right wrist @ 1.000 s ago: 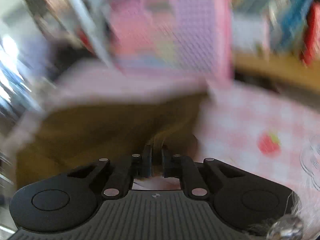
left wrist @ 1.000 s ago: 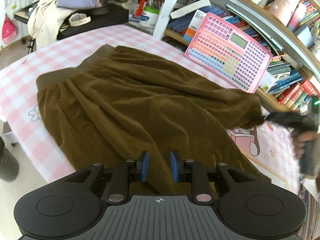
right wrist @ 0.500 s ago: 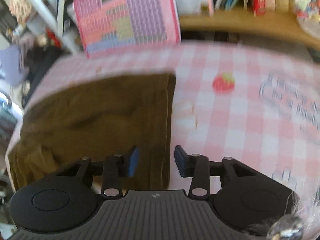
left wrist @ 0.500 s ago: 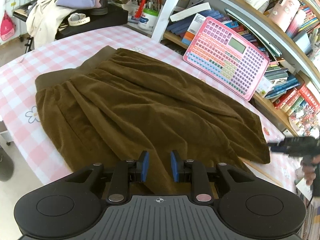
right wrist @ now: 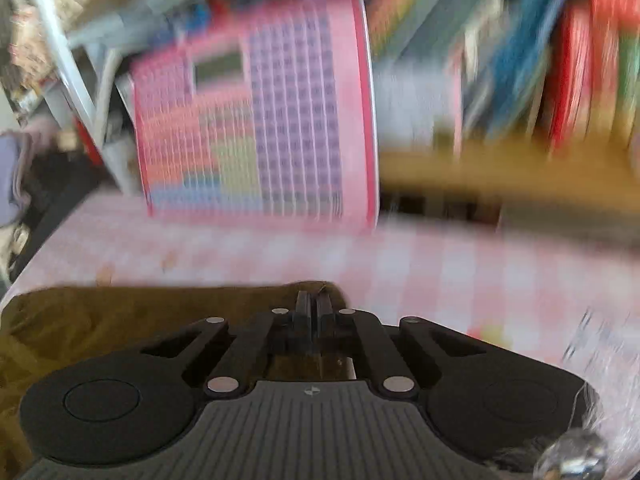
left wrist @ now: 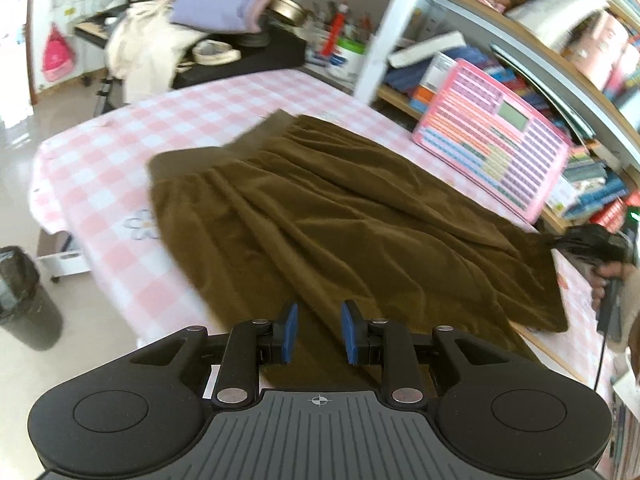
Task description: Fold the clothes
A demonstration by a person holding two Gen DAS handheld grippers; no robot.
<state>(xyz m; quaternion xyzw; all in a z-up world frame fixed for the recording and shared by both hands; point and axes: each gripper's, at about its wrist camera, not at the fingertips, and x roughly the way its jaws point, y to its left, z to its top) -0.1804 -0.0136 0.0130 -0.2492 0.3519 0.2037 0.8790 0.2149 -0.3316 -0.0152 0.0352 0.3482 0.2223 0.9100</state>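
While the brown skirt (left wrist: 344,232) is spread flat on the pink-checked worktop (left wrist: 120,152), waistband toward the far-left end and hem toward the near-right, the step in hand is judged to be the taking up of the hem for a first fold. Item 1, left gripper (left wrist: 318,332): jaws spread a little, nothing pinched, held over the near hem edge. Item 2, right gripper (right wrist: 311,308): jaws pressed together on the skirt's far hem corner, the cloth seen bunched at the tips. Next move, as judged: the left jaws are to be lowered and closed on the near hem corner, so that both corners can be carried together toward the waistband; an even lift is called for, since the fabric lies in loose pleats and may slide. Shown only by the left wrist view: the whole garment, its waistband, a grey bin (left wrist: 24,300) on the floor, and the right gripper with the hand (left wrist: 608,276) holding it. Shown only by the right wrist view, though blurred: the closed pinch itself. A pink toy keyboard (left wrist: 496,144) against the bookshelf (left wrist: 540,60) is recorded in both.
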